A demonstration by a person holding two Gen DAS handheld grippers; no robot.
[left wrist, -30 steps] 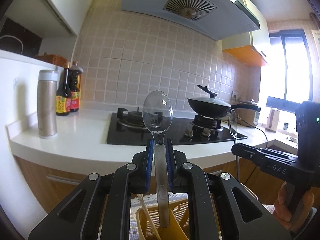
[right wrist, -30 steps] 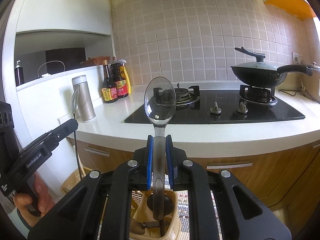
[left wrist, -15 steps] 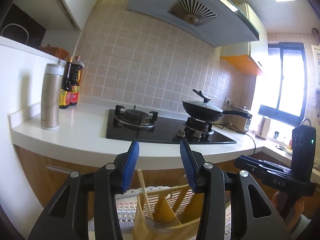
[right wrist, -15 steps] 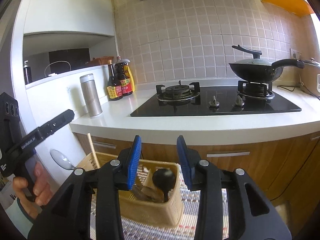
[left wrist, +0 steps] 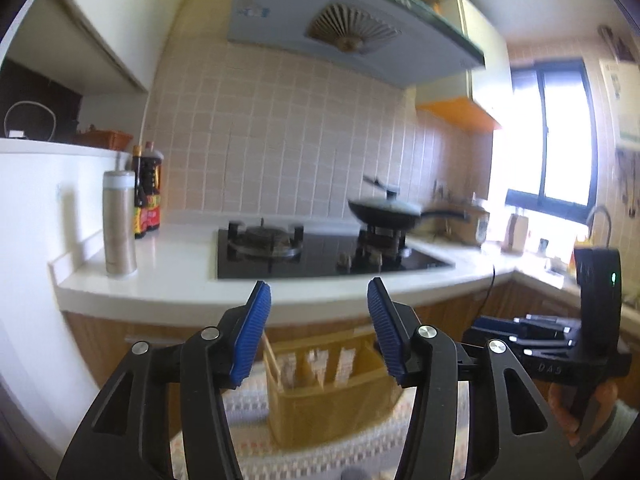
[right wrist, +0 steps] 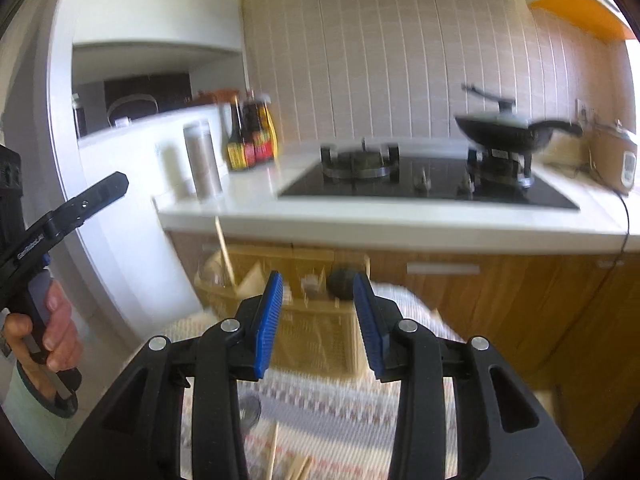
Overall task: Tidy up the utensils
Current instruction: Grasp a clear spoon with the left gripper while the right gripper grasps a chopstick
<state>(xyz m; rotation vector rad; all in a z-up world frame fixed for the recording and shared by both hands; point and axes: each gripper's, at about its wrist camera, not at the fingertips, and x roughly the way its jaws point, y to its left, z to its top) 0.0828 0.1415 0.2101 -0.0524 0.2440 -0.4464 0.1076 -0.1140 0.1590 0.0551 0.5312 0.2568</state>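
Observation:
A yellow slotted utensil basket stands on a patterned mat below the counter; it also shows in the right wrist view. It holds a chopstick, a black ladle head and a clear spoon. My left gripper is open and empty above and in front of the basket. My right gripper is open and empty, also just in front of the basket. Loose chopsticks and a clear spoon lie on the mat near the right gripper.
A white counter carries a black gas hob, a lidded wok, a steel flask and sauce bottles. Wooden cabinet fronts stand behind the basket. The other handheld gripper is at right.
One second ago each gripper was shut on a clear spoon held upright over the basket. Both then opened and let the spoons go, and have now drawn back and up from the basket.

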